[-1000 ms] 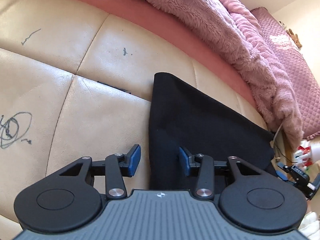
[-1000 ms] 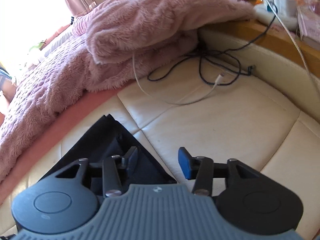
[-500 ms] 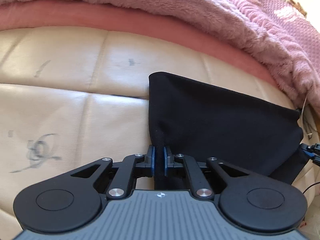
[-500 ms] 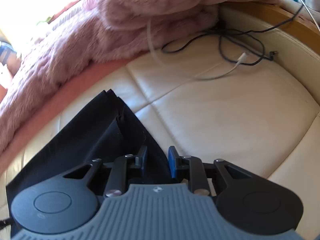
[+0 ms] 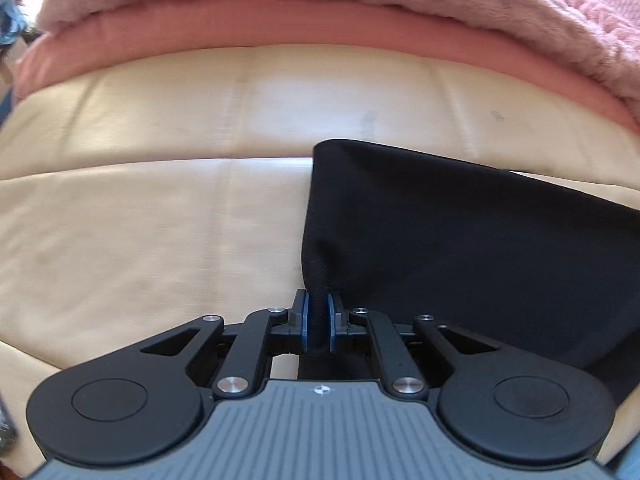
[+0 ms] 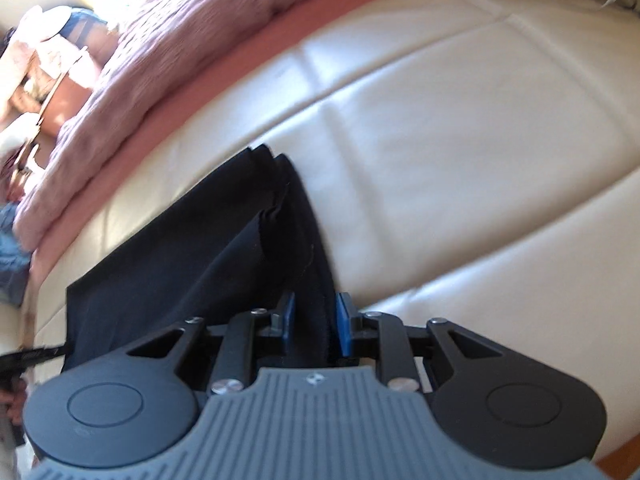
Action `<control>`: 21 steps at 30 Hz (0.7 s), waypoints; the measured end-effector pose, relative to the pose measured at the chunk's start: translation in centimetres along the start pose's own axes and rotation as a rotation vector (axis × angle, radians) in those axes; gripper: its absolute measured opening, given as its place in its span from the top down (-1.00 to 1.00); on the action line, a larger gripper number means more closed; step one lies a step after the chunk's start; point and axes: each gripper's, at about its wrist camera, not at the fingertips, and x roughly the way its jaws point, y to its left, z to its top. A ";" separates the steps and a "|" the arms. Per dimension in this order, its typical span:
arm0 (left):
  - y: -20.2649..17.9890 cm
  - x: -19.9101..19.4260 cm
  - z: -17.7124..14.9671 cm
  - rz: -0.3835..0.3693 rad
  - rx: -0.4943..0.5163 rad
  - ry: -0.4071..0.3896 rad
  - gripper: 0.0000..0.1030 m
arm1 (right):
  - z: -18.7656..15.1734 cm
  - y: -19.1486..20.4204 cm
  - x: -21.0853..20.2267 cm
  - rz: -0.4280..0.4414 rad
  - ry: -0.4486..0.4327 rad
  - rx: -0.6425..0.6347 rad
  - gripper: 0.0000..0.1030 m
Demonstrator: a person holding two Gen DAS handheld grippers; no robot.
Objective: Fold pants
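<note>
Presently recorded, item by item.

Black pants [image 5: 460,240]: folded cloth lying on the cream leather cushion [image 5: 140,240]; fills the centre right of the left wrist frame, and runs from lower left to centre of the right wrist frame [image 6: 180,248]. Near edges lifted into both tools. Layered edges of the cloth show at the far corner in the right wrist view.

Left gripper [image 5: 316,326]: lower centre of frame; blue pads [image 5: 305,320] pressed tight together on a pinched ridge of the pants' left edge.

Right gripper [image 6: 316,328]: lower centre of frame; blue pads [image 6: 343,324] drawn in on a thicker bundle of the pants' edge, cloth filling the gap between them.

Pink sheet [image 5: 280,20]: band across the top of the left wrist frame, bordering the cushion.

Fluffy pink blanket [image 5: 520,8]: lies upon the sheet, upper right of the left wrist frame; also upper left in the right wrist frame [image 6: 180,32].

Background upper left, right wrist view: blurred, not identifiable.
</note>
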 end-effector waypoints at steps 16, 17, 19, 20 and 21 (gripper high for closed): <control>-11.4 -5.1 -1.2 -0.124 0.268 -0.206 0.65 | -2.7 3.5 -3.4 0.090 -0.090 -0.024 0.63; -13.7 -5.5 -1.9 -0.156 0.338 -0.218 0.65 | -2.7 3.5 -3.2 0.080 -0.087 -0.030 0.71; -18.1 -5.8 -2.7 -0.196 0.468 -0.238 0.65 | -3.0 3.6 -2.8 0.068 -0.085 -0.034 0.76; -20.2 -5.8 -3.2 -0.210 0.535 -0.247 0.63 | -3.1 3.5 -2.7 0.070 -0.087 -0.030 0.77; -22.1 -5.8 -3.6 -0.217 0.594 -0.254 0.60 | -3.2 3.4 -2.6 0.075 -0.086 -0.027 0.77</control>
